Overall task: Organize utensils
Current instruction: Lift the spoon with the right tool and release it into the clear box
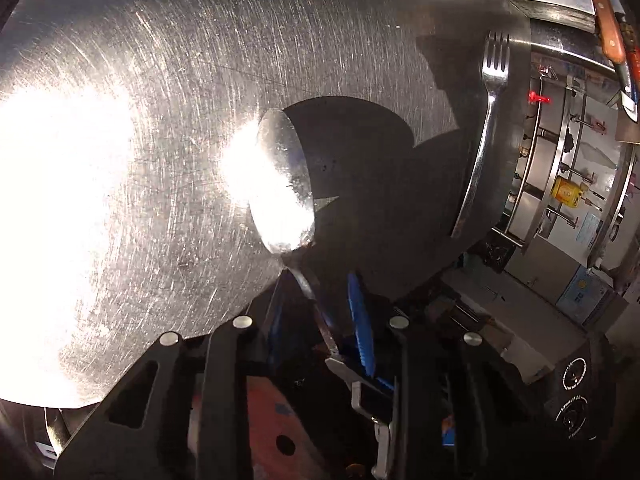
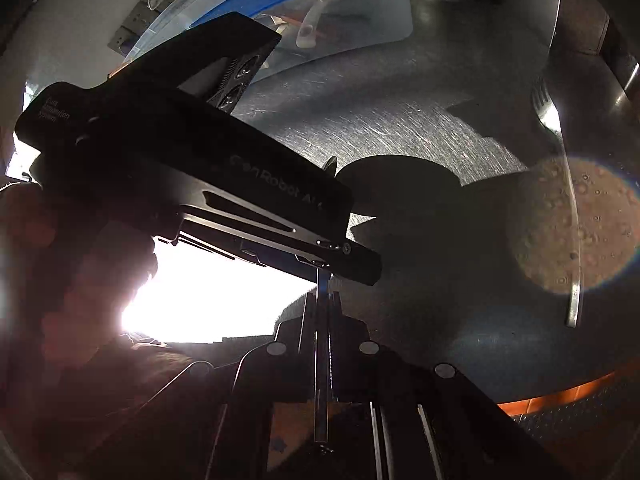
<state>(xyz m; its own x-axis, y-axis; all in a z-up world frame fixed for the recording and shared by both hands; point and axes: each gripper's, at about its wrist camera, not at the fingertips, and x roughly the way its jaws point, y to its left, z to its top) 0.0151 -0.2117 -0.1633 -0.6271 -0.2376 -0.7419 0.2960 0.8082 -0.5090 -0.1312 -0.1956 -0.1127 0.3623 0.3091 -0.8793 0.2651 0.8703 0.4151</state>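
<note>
My left gripper [image 1: 320, 292] is shut on the handle of a metal spoon [image 1: 284, 184]; its bowl sticks forward just above the scratched steel counter [image 1: 160, 60]. A metal fork [image 1: 486, 120] lies on the counter to the right, tines away from me; it also shows in the right wrist view [image 2: 568, 200]. My right gripper [image 2: 322, 300] is shut on a thin metal utensil handle [image 2: 321, 360], whose far end is hidden behind the left gripper's black body [image 2: 192, 168], which crosses that view.
A clear plastic container [image 2: 340, 20] with a blue lid and a white spoon inside stands at the back of the counter. A wood-handled knife [image 1: 608, 20] lies at the far right edge. The counter edge [image 1: 516, 92] drops off to the right. Strong glare covers the left.
</note>
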